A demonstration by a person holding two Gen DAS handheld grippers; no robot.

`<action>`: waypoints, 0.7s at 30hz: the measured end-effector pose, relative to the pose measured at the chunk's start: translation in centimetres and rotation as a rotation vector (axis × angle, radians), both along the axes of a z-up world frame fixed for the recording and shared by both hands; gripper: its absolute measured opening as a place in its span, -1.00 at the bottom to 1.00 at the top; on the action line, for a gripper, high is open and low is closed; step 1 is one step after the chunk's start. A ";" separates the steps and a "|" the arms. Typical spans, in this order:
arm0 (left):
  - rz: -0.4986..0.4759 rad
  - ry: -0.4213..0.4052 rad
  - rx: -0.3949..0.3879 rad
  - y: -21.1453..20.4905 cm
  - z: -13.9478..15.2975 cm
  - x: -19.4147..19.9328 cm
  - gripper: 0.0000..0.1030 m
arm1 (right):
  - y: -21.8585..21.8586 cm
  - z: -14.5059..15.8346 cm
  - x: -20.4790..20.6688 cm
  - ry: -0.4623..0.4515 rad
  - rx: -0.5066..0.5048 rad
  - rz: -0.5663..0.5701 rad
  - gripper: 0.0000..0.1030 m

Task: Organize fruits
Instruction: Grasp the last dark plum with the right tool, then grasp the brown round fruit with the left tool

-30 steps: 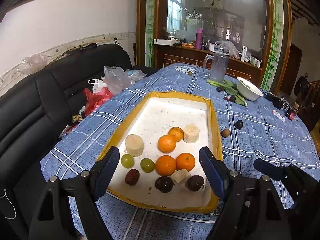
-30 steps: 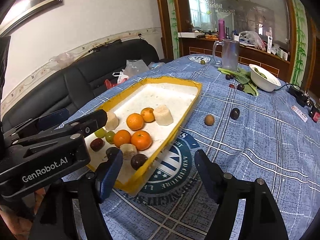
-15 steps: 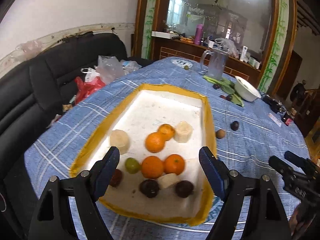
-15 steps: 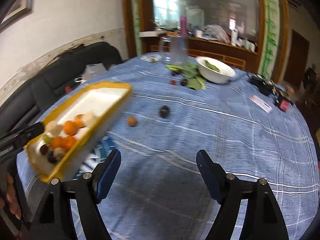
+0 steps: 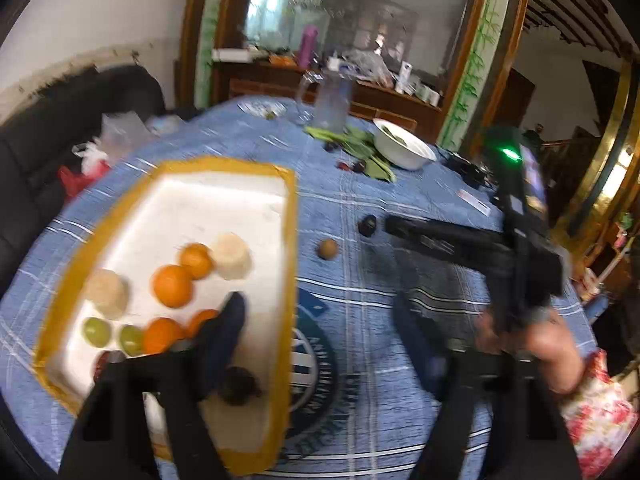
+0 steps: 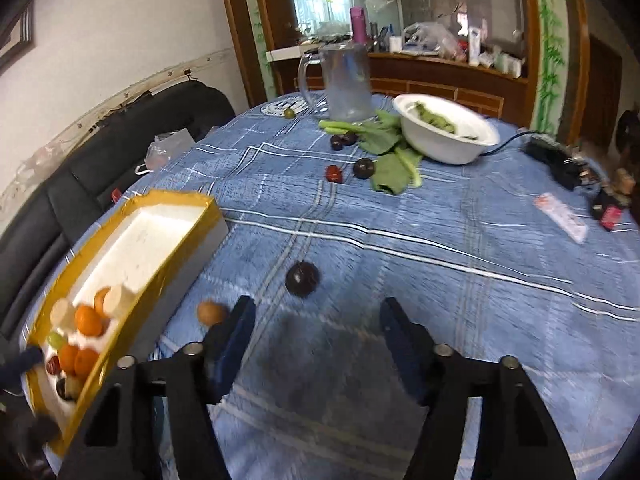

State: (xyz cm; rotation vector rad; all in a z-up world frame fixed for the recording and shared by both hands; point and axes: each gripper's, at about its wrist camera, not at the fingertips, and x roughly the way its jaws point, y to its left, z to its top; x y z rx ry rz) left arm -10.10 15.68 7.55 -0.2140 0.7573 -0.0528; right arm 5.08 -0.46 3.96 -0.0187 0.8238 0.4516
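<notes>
Both grippers' jaws, just narrowing, stand part open and empty: the right gripper (image 6: 316, 334) over the bench (image 6: 460, 264) near a dark plum (image 6: 302, 278), the left gripper (image 5: 320, 340) straddling the yellow-rimmed tray's (image 5: 291, 240) edge.

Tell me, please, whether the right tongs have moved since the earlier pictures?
Yes: the right tongs swung away from the yellow tray, toward the dark fruit, jaws closing on nothing.
</notes>
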 end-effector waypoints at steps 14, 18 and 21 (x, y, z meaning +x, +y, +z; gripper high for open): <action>-0.042 0.117 0.021 -3.3 -2.1 7.0 0.00 | 2.3 -2.6 3.9 0.046 -0.036 0.047 -0.52; -0.019 0.139 0.067 -3.9 -3.0 9.9 0.00 | -0.3 -1.5 3.3 0.073 0.029 0.018 -0.51; -0.005 0.163 0.105 -4.2 -4.0 11.7 0.00 | -2.1 -0.6 1.7 0.087 0.046 0.016 -0.51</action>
